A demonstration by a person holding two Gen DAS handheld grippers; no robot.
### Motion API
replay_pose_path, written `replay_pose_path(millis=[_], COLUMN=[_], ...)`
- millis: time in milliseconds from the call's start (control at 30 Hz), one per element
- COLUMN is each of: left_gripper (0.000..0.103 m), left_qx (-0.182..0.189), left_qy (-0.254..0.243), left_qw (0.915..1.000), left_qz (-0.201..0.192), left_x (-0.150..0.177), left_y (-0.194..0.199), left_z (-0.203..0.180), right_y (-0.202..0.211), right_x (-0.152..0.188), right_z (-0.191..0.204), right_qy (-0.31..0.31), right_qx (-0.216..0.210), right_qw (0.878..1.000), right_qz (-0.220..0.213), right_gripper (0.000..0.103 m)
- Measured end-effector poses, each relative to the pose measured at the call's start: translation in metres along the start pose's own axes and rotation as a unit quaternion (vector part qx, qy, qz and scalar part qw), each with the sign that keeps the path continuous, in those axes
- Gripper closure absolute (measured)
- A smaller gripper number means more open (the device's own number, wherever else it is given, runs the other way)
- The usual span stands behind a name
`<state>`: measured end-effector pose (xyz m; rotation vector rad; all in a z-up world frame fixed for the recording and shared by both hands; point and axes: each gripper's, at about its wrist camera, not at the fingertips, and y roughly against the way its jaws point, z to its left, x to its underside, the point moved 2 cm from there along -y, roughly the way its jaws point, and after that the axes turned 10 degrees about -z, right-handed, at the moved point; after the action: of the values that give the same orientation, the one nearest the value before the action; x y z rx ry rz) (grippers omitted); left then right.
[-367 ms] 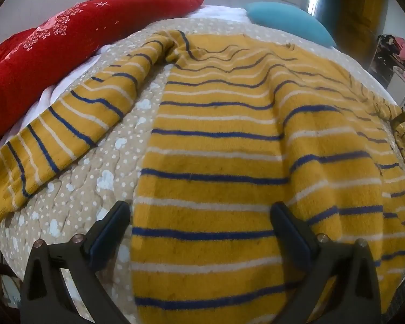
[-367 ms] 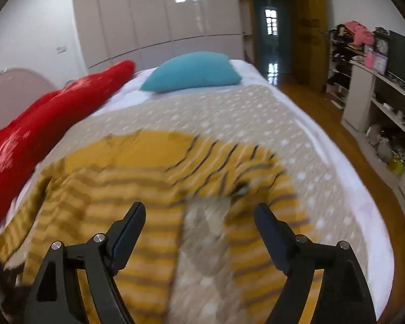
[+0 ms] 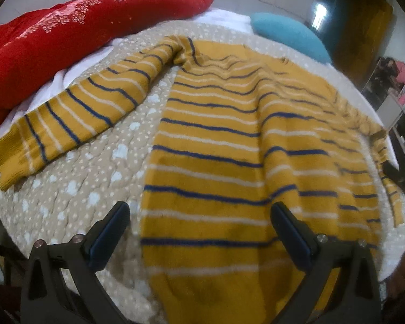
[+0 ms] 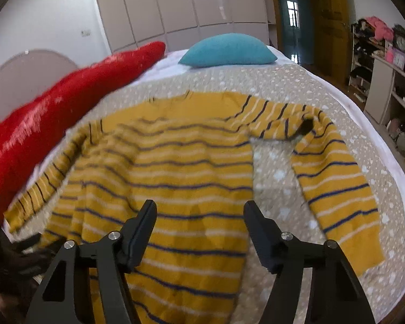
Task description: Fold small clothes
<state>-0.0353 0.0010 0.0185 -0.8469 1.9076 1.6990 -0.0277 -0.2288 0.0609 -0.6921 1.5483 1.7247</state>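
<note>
A small yellow sweater (image 3: 216,145) with navy and white stripes lies flat on the bed, sleeves spread out. Its left sleeve (image 3: 75,118) reaches toward the red pillow. In the right wrist view the sweater (image 4: 175,178) fills the middle and its right sleeve (image 4: 334,186) bends down at the right. My left gripper (image 3: 199,216) is open and empty, hovering over the sweater's lower left hem. My right gripper (image 4: 199,216) is open and empty above the lower body of the sweater.
A beige dotted quilt (image 3: 75,183) covers the bed. A long red pillow (image 3: 67,27) lies along the left side, and a teal pillow (image 4: 226,50) at the far end. Shelves with clutter (image 4: 383,62) stand at the right beyond the bed edge.
My right gripper has swung left, from over the gap by the right sleeve to over the sweater's body. My left gripper has shifted a little left. Both stay open.
</note>
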Motion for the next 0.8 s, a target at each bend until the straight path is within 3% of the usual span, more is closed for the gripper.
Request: replay_pose_path(millis=[267, 300, 567, 800], left_gripper=[0.0, 0.0, 0.0, 0.0], left_qx=[0.046, 0.046, 0.059, 0.053], left_qy=[-0.002, -0.009, -0.015, -0.017], left_qw=[0.9983, 0.9984, 0.9981, 0.9984], left_qz=[-0.036, -0.031, 0.004, -0.004], left_x=[0.007, 0.009, 0.013, 0.019], left_y=[0.021, 0.023, 0.026, 0.027], left_z=[-0.013, -0.015, -0.023, -0.02], right_y=[-0.002, 0.001, 0.003, 0.001], right_x=[0.017, 0.021, 0.021, 0.023], right_z=[0.008, 0.007, 0.002, 0.005], right_qy=[0.021, 0.041, 0.026, 0.027], right_qx=[0.017, 0.033, 0.044, 0.042], right_qw=[0.999, 0.998, 0.998, 0.998], right_qz=[0.027, 0.037, 0.037, 0.039], right_gripper=[0.032, 0.032, 0.032, 0.032])
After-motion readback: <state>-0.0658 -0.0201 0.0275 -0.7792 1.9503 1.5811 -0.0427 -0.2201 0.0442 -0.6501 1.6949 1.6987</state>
